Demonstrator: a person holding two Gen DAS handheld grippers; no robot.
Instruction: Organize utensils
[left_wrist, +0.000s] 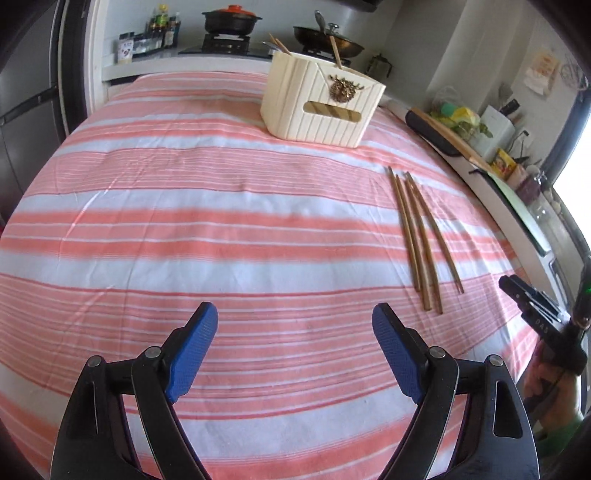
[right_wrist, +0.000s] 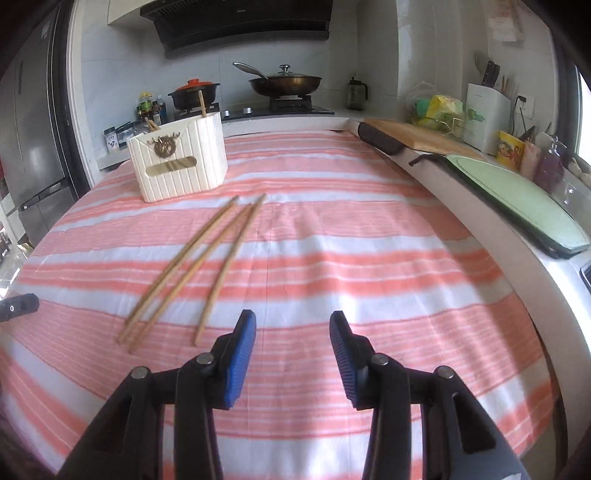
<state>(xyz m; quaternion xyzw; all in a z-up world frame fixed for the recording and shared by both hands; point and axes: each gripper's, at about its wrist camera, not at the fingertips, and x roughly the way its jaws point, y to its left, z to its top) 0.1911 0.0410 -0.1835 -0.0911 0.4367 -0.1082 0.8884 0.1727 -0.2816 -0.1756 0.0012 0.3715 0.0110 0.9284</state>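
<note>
Pink-and-white striped cloth (left_wrist: 184, 229) covers the whole table, and on it lie the loose wooden chopsticks (left_wrist: 421, 236) in a narrow fan, four of them counted in the left wrist view, their far tips close together and the near ends spread a little. In that view they sit at about 2 o'clock from the left gripper (left_wrist: 294, 325), well apart from it. In the right wrist view the same chopsticks (right_wrist: 195, 266) run from 10 towards 11 o'clock of the right gripper (right_wrist: 293, 330), and the nearest stick ends just beside its left blue pad (right_wrist: 240, 362) without touching it.

Both grippers hover over the cloth with jaws spread wide and nothing between them; the left one gapes wider than the right.

At 12 o'clock in the left wrist view stands the cream ribbed utensil holder (left_wrist: 321, 103), upright near the far edge of the table, with a brass deer ornament (left_wrist: 341, 88) on its front and a few chopsticks already standing in it. From the right wrist view the holder (right_wrist: 179, 162) is at 11 o'clock, beyond the far tips of the loose sticks.

Behind the table a stove carries a black pot with a red lid (right_wrist: 194, 92) and a wok (right_wrist: 285, 83)
</note>
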